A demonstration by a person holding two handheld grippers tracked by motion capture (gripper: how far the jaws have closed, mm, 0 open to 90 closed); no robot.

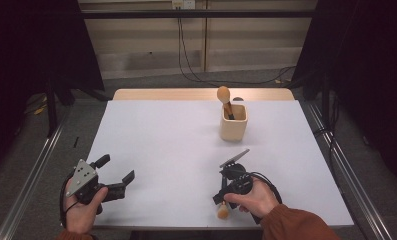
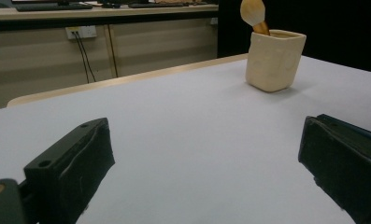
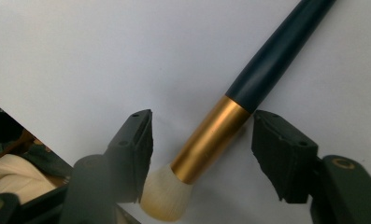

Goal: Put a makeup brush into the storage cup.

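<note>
Table point(image 1: 161, 150): white top, wooden strip along the far edge.
Holder point(image 1: 233, 122): pale square cup, upright, far right of centre; one brush point(image 1: 224, 97) stands in it, bristle head up.
Left gripper point(image 1: 117, 175): near left corner, jaws spread wide over bare table, nothing between them.
Right gripper point(image 3: 199, 140): near edge, right of centre, pointing down; jaws part-closed astride the makeup brush, a gap showing on each side; contact seemingly not made, left pad blurred.
Makeup brush point(image 3: 211, 140): lies flat on the table; dark handle, gold ferrule between the jaws, cream bristles toward the person.
</note>
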